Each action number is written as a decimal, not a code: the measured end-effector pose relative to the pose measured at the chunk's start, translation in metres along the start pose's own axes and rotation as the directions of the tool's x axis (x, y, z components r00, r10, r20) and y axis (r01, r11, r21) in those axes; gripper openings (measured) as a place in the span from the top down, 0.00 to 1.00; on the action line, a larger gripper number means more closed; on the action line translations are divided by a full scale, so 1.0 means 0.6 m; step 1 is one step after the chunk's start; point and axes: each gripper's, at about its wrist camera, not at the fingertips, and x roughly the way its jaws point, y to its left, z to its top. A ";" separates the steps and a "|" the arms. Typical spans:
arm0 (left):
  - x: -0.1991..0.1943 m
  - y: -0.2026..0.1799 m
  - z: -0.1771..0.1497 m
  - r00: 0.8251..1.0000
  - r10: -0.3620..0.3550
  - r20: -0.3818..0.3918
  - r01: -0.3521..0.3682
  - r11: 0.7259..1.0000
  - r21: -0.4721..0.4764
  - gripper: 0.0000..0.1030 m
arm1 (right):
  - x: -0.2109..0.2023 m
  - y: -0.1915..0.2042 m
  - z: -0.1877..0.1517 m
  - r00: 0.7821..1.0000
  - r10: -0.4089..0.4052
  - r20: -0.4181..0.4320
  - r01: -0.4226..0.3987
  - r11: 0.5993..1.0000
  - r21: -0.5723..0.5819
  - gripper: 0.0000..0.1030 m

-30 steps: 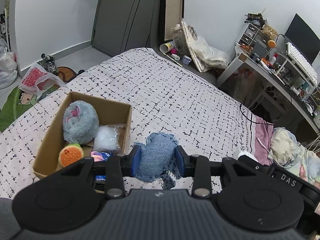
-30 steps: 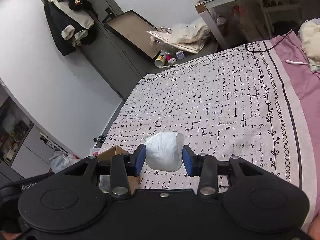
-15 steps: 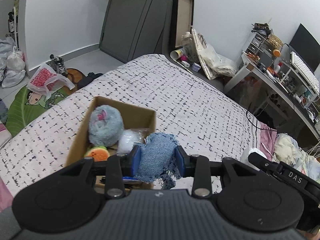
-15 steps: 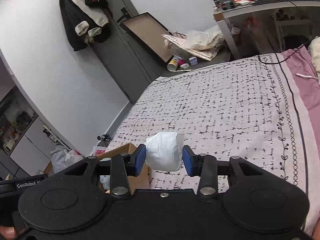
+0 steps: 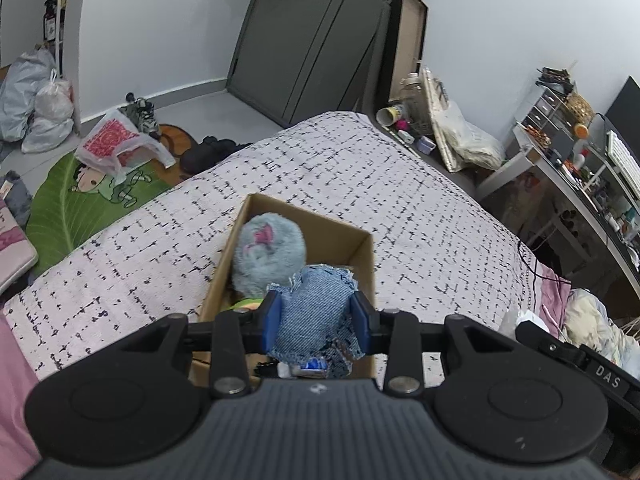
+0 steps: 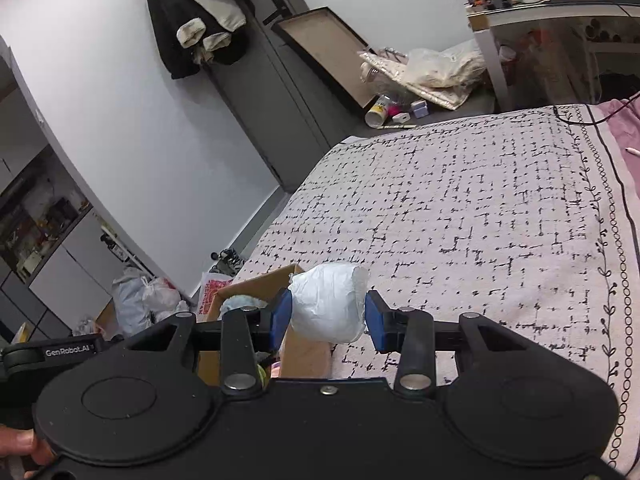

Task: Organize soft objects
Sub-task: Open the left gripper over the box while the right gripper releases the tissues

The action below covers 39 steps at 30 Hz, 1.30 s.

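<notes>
An open cardboard box [image 5: 360, 256] rests on the patterned bedspread [image 5: 420, 208]. Inside it lie a fluffy grey-blue plush [image 5: 268, 256] and other small soft items, mostly hidden. My left gripper [image 5: 316, 316] is shut on a frayed blue denim piece [image 5: 312, 312], which hangs over the near part of the box. In the right wrist view my right gripper [image 6: 327, 316] is shut on a white soft bundle [image 6: 326, 306], held just right of the box [image 6: 260, 282] and above its near edge.
The bedspread [image 6: 460, 216] stretches away to the right of the box. On the floor left of the bed lie plastic bags [image 5: 116, 144], a green mat [image 5: 84, 196] and shoes. A cluttered desk [image 5: 580, 176] stands at the far right.
Both grippers have moved toward the box, each keeping its hold. The denim piece, earlier right of the box, now hangs over it. The white bundle has come closer to the box's edge.
</notes>
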 end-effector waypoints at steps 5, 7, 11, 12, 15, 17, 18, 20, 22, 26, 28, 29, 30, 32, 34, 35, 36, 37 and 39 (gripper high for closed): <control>0.018 0.027 0.001 1.000 -0.005 -0.023 0.004 0.999 -0.035 0.64 | 0.012 0.021 -0.007 1.000 -0.005 -0.010 0.004 1.000 -0.021 0.62; 0.027 0.036 0.001 0.999 -0.011 -0.032 0.009 0.999 -0.046 0.64 | 0.018 0.030 -0.009 1.000 -0.004 -0.014 0.003 1.000 -0.028 0.62; 0.044 0.050 0.003 0.999 -0.016 -0.049 0.013 0.998 -0.065 0.63 | 0.032 0.051 -0.012 1.000 0.005 -0.024 -0.006 0.999 -0.043 0.62; 0.048 0.054 0.004 0.998 -0.026 -0.055 0.022 0.997 -0.071 0.63 | 0.036 0.057 -0.013 1.000 0.009 -0.028 -0.011 0.999 -0.047 0.62; 0.053 0.064 0.007 0.998 -0.028 -0.051 0.024 0.997 -0.076 0.61 | 0.050 0.076 -0.016 0.999 0.017 -0.040 -0.019 0.998 -0.060 0.62; 0.058 0.071 0.012 0.998 -0.029 -0.059 0.025 0.996 -0.081 0.61 | 0.061 0.089 -0.018 0.998 0.025 -0.053 -0.028 0.997 -0.065 0.62; 0.060 0.075 0.015 0.997 -0.037 -0.066 0.031 0.995 -0.091 0.59 | 0.067 0.095 -0.020 0.998 0.029 -0.059 -0.033 0.997 -0.068 0.62; 0.062 0.083 0.019 0.996 -0.048 -0.073 0.040 0.994 -0.104 0.54 | 0.078 0.108 -0.024 0.997 0.039 -0.073 -0.045 0.996 -0.074 0.62; 0.063 0.089 0.022 0.997 -0.038 -0.070 0.030 0.994 -0.102 0.48 | 0.091 0.118 -0.029 0.994 0.055 -0.090 -0.062 0.995 -0.076 0.62; 0.062 0.096 0.027 0.998 -0.024 -0.066 0.018 0.996 -0.089 0.47 | 0.111 0.137 -0.040 0.990 0.073 -0.121 -0.083 0.993 -0.083 0.61; 0.063 0.097 0.028 0.997 -0.018 -0.071 0.012 0.997 -0.080 0.42 | 0.116 0.145 -0.046 0.988 0.078 -0.130 -0.089 0.993 -0.083 0.61; 0.064 0.097 0.029 0.997 -0.012 -0.074 0.006 0.997 -0.074 0.41 | 0.118 0.147 -0.047 0.988 0.078 -0.133 -0.090 0.992 -0.084 0.61; 0.064 0.098 0.029 0.997 -0.006 -0.074 0.001 0.998 -0.069 0.39 | 0.118 0.149 -0.049 0.988 0.079 -0.135 -0.090 0.992 -0.083 0.61; 0.064 0.099 0.029 0.997 0.002 -0.073 -0.007 0.998 -0.060 0.37 | 0.120 0.153 -0.051 0.985 0.095 -0.142 -0.106 0.992 -0.075 0.58; 0.064 0.099 0.028 0.997 0.006 -0.078 -0.010 0.998 -0.055 0.37 | 0.120 0.154 -0.051 0.981 0.124 -0.147 -0.133 0.990 -0.056 0.42; 0.064 0.100 0.028 0.997 0.008 -0.081 -0.012 0.999 -0.053 0.36 | 0.119 0.154 -0.051 0.981 0.131 -0.146 -0.139 0.989 -0.042 0.38; 0.064 0.099 0.028 0.996 0.010 -0.085 -0.014 0.999 -0.052 0.36 | 0.117 0.151 -0.049 0.981 0.133 -0.140 -0.139 0.990 -0.034 0.38; 0.062 0.099 0.028 0.996 0.010 -0.086 -0.014 0.999 -0.050 0.34 | 0.115 0.150 -0.046 0.982 0.130 -0.138 -0.136 0.990 -0.028 0.38; 0.058 0.096 0.028 0.996 0.005 -0.086 -0.008 0.999 -0.039 0.27 | 0.108 0.144 -0.040 0.984 0.124 -0.130 -0.127 0.992 -0.014 0.38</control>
